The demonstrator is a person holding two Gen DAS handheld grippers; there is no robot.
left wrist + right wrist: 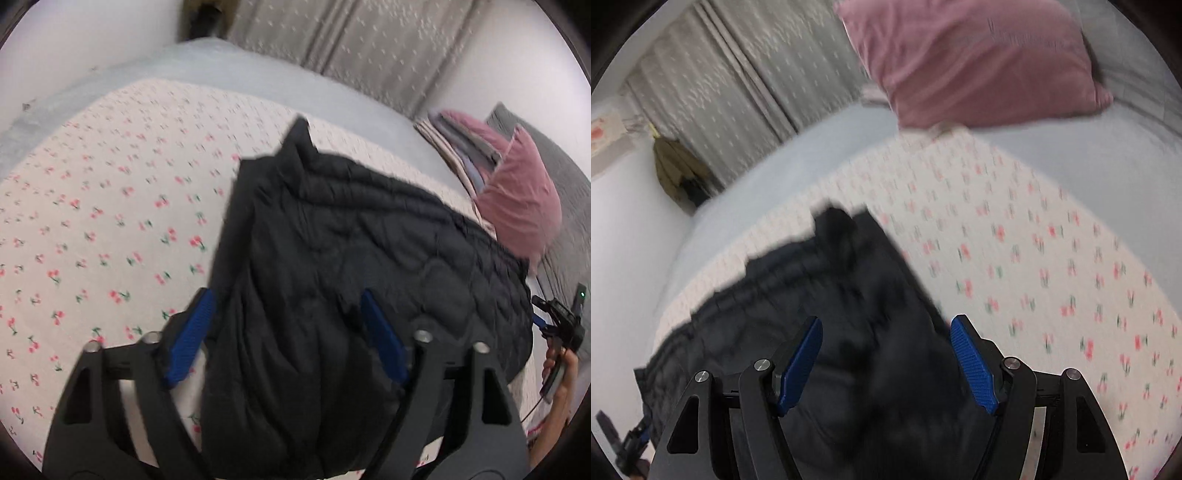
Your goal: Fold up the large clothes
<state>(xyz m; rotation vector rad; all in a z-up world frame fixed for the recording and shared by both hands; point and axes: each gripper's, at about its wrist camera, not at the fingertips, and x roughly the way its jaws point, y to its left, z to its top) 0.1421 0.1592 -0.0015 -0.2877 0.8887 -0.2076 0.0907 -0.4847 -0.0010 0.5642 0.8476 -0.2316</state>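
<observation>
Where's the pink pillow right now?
The pink pillow sits at the right in the left wrist view, beyond the black jacket, beside folded bedding.

Both your wrist cameras look steeply down, close over the black quilted puffer jacket on the cherry-print bed, sharing both.

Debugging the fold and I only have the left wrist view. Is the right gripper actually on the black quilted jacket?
Observer: In the right wrist view the black quilted jacket fills the gap between the blue pads of the right gripper. The jaws stand wide, and I cannot tell whether they press.
Operator: Centred on the fabric?
Observer: No. The jacket's edge runs by the pad on that view's right, and beyond it is bare cherry-print sheet.
</observation>
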